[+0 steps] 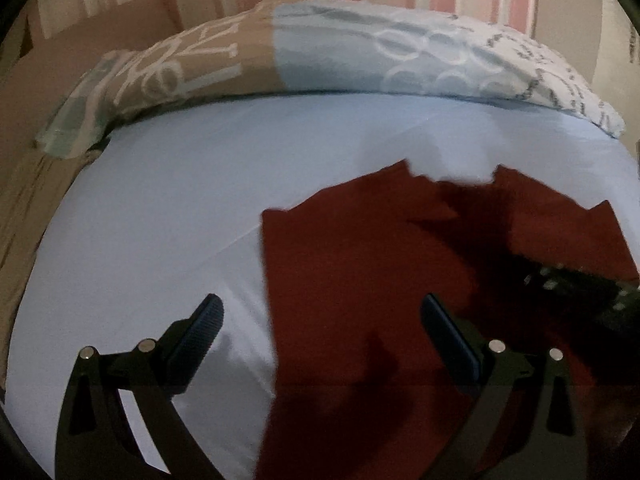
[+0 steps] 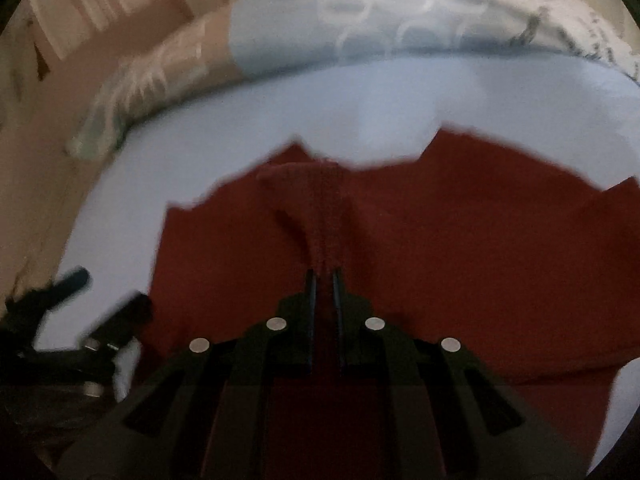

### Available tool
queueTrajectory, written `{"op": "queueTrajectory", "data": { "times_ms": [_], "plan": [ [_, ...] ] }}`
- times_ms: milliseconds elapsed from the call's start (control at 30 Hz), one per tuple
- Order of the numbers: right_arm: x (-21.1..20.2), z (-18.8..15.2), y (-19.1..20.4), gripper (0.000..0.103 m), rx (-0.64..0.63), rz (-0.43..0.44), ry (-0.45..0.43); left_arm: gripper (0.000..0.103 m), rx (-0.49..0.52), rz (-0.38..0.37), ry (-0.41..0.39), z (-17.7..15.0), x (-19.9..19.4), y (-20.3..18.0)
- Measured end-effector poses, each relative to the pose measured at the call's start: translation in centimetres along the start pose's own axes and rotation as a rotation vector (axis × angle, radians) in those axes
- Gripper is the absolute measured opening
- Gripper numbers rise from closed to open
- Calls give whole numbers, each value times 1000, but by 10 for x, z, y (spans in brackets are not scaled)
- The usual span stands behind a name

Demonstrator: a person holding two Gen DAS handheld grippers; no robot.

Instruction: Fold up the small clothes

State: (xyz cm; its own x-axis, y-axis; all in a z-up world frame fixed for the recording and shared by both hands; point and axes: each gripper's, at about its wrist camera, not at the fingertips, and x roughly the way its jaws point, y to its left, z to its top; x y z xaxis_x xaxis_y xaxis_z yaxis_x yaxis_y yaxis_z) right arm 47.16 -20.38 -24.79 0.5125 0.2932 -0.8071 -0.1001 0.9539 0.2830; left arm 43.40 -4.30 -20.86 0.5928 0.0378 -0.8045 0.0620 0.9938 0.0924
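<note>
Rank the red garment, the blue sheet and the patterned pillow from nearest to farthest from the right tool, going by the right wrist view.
1. Red garment: pinched in the right tool, spread just ahead.
2. Blue sheet: beyond the garment's far edge.
3. Patterned pillow: along the sheet's far side, by the striped wall.

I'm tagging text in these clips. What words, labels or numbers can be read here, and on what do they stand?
Pillow, tan part: big white letters, distorted, not readable.
Pillow, white end: small dark script, too small and blurred to read.
Red garment: no text visible.
Bedsheet: none.
</note>
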Motion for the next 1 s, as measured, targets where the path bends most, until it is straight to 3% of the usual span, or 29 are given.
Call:
{"op": "queueTrajectory", "data": {
  "times_ms": [100, 167, 267, 333, 500, 733, 767, 867, 1000],
  "plan": [
    [5, -6, 4, 26, -43, 0, 21, 99, -12, -8, 11, -6, 2, 7],
    [-6, -8, 8, 61, -77, 33, 22, 99, -8, -4, 14, -6, 3, 6],
    [-34, -15, -2, 86, -83, 25, -15, 99, -21, -16, 22, -8, 3, 8],
    [-47, -24, -14, 91, -84, 23, -26, 99, -30, -22, 25, -10, 4, 9],
    [-77, -39, -54, 91, -96, -166, -114, 99, -45, -77, 57, -13, 14, -7],
    [-93, -42, -94, 88, -38, -229, -148, 99, -72, -200, 70, 14, 40, -59],
    [-94, -42, -99, 88, -32, -236, -149, 94, -71, -211, 76, 18, 45, -66],
    [-101, -42, -111, 86, -16, -244, -151, 16, -42, -254, 151, 26, 67, -89],
    [-107, -43, -121, 83, -10, -257, -161, 9, 18, -206, 99, 30, 60, -105]
  ]
}}
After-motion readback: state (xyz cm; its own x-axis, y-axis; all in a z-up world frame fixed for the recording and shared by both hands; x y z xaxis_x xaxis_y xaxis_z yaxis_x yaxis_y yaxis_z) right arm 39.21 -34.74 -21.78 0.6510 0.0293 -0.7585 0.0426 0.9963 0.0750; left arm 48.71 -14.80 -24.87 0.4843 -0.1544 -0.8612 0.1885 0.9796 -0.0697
